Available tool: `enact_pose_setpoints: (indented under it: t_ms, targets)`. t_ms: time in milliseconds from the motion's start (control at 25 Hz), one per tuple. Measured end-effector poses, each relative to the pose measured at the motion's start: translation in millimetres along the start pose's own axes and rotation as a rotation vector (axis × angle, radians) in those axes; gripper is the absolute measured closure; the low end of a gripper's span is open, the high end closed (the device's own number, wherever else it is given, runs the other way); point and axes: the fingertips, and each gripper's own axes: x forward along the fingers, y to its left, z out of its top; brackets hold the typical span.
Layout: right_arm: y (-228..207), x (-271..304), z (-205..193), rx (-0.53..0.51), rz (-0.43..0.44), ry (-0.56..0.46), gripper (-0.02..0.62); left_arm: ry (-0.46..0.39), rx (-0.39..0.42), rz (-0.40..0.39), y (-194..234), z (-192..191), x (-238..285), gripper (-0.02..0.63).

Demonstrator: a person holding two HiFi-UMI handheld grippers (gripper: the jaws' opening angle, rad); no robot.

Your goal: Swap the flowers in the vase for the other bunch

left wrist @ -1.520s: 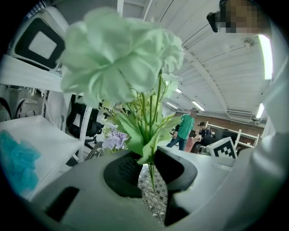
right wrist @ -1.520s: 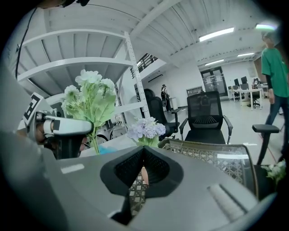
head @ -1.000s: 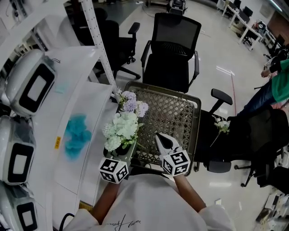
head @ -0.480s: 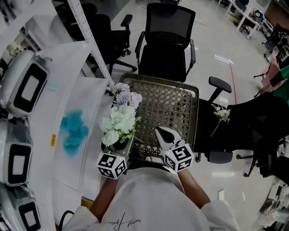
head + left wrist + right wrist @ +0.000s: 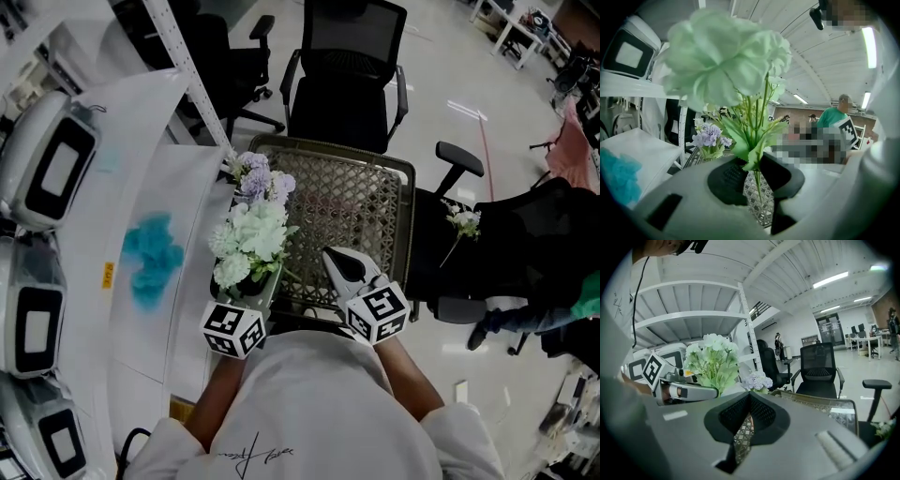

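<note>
My left gripper (image 5: 757, 176) was clamped on the thin green stems of the pale green-and-white flower bunch (image 5: 726, 61), held over the near left corner of the brown woven-lattice table (image 5: 361, 211). My right gripper (image 5: 749, 414) was closed and empty. The job called for a steady, vertical carry, clear of the lilac flower cluster (image 5: 258, 180) beyond. The bunch's long axis stood nearly upright, blooms up.
</note>
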Motion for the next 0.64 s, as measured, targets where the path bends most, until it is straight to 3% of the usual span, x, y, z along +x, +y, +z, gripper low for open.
enact_pose_setpoints:
  t_ms: [640]
  targets:
    - [23.3,-0.4,24.3,-0.032,0.189,-0.019,0.592,-0.003,-0.009,-0.026,1.0,0.1,-5.3,0.518]
